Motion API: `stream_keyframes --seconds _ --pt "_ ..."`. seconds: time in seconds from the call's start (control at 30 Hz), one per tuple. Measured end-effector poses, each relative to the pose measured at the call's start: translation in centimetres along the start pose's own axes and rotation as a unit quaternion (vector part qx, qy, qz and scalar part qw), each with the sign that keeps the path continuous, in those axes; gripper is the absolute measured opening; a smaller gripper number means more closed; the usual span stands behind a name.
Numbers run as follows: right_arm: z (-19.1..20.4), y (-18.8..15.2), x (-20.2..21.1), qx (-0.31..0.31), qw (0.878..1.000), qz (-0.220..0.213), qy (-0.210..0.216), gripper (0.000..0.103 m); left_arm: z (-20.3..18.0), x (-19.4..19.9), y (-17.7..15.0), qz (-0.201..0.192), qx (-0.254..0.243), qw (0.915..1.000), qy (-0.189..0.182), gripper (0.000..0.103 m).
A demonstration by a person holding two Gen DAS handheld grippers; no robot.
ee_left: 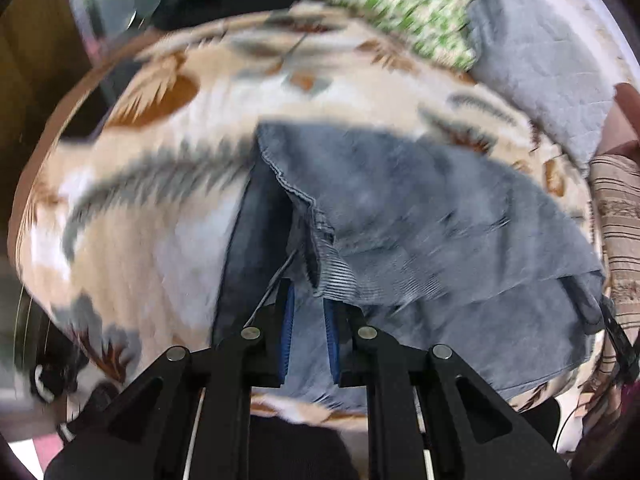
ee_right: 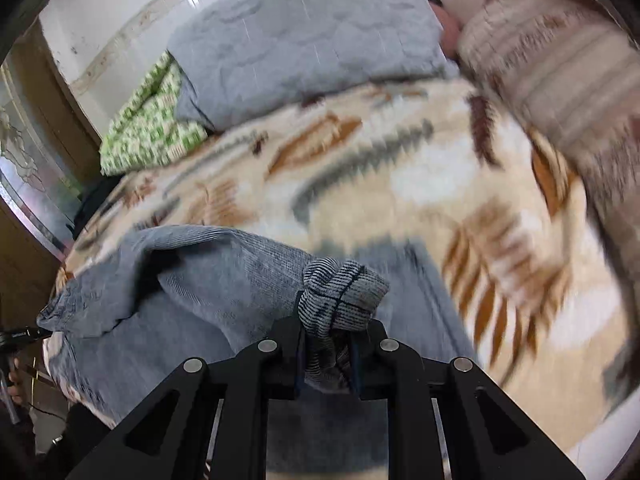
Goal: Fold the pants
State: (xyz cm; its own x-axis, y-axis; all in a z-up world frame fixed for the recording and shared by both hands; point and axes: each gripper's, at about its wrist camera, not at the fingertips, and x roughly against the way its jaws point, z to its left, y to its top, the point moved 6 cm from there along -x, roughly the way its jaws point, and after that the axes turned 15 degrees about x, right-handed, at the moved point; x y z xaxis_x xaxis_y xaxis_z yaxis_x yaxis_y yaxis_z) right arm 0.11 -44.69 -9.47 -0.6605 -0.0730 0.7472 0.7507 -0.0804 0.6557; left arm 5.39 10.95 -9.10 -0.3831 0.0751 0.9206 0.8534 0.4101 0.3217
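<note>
Grey-blue pants [ee_left: 420, 216] lie on a beige leaf-patterned blanket [ee_left: 160, 200], partly doubled over. In the left wrist view my left gripper [ee_left: 310, 304] has its blue pads a little apart around the ribbed waistband [ee_left: 332, 276]; the cloth hangs at the fingertips. In the right wrist view the pants [ee_right: 192, 292] spread to the left, and my right gripper [ee_right: 328, 344] is shut on a bunched ribbed cuff [ee_right: 340, 292] that sticks up between the fingers.
A grey quilted pillow [ee_right: 288, 48] and a green patterned cloth [ee_right: 152, 128] lie at the head of the bed. A striped knit fabric [ee_right: 560, 80] is at the right. A white wall [ee_right: 120, 20] stands behind.
</note>
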Motion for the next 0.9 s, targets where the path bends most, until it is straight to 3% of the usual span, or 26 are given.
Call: stream_keyframes --seconds 0.13,0.17,0.23,0.27,0.3,0.33,0.4,0.43,0.6,0.7,0.8,0.83,0.9 --pt "0.1 -1.9 1.3 -0.028 1.0 0.01 -0.011 0.031 1.8 1.0 -1.4 0.02 0.025 0.9993 -0.021 0.014" --pt "0.4 -1.9 2.0 -0.027 1.0 0.006 -0.013 0.032 2.2 1.6 -1.8 0.023 0.035 0.9984 -0.037 0.02" --pt "1.4 -1.4 3.7 -0.019 1.0 -0.007 -0.019 0.038 2.4 3.1 -2.3 0.025 0.056 0.9953 -0.074 0.044" --pt "2.4 -0.9 4.7 -0.014 1.0 -0.02 -0.016 0.041 2.1 3.8 -2.4 0.021 0.064 0.9931 -0.096 0.064" --pt "3.2 -0.5 5.1 -0.012 0.999 -0.03 -0.007 0.05 1.9 4.3 -2.3 0.017 0.069 0.9914 -0.11 0.077" --pt "4.4 0.2 5.4 -0.011 0.999 -0.041 0.009 0.058 1.2 4.6 -2.3 0.014 0.074 0.9892 -0.126 0.081" --pt "6.3 1.3 5.3 -0.013 0.998 -0.051 0.034 0.066 -0.5 4.4 -2.1 0.024 0.072 0.986 -0.148 0.083" --pt "7.7 1.9 4.7 -0.017 0.996 -0.05 0.066 0.07 -1.3 3.9 -1.9 0.033 0.069 0.9854 -0.152 0.083" --pt "11.4 3.7 1.0 -0.071 0.983 -0.03 0.164 0.07 -3.3 0.7 -1.2 0.071 0.085 0.9829 -0.147 0.083" --pt "12.7 4.3 -0.8 -0.1 0.975 -0.026 0.197 0.07 -3.1 -0.7 -0.9 0.086 0.109 0.9782 -0.154 0.083" --pt "13.6 4.0 -3.4 -0.124 0.968 0.012 0.217 0.069 -3.0 -2.0 -1.0 0.099 0.115 0.9781 -0.143 0.083" --pt "13.6 4.0 -3.5 -0.139 0.965 0.011 0.224 0.069 -3.0 -2.5 -1.2 0.11 0.118 0.9768 -0.141 0.083" --pt "13.5 5.2 -1.4 -0.17 0.952 -0.055 0.249 0.069 -2.9 -2.5 -1.4 0.115 0.122 0.9748 -0.147 0.083"
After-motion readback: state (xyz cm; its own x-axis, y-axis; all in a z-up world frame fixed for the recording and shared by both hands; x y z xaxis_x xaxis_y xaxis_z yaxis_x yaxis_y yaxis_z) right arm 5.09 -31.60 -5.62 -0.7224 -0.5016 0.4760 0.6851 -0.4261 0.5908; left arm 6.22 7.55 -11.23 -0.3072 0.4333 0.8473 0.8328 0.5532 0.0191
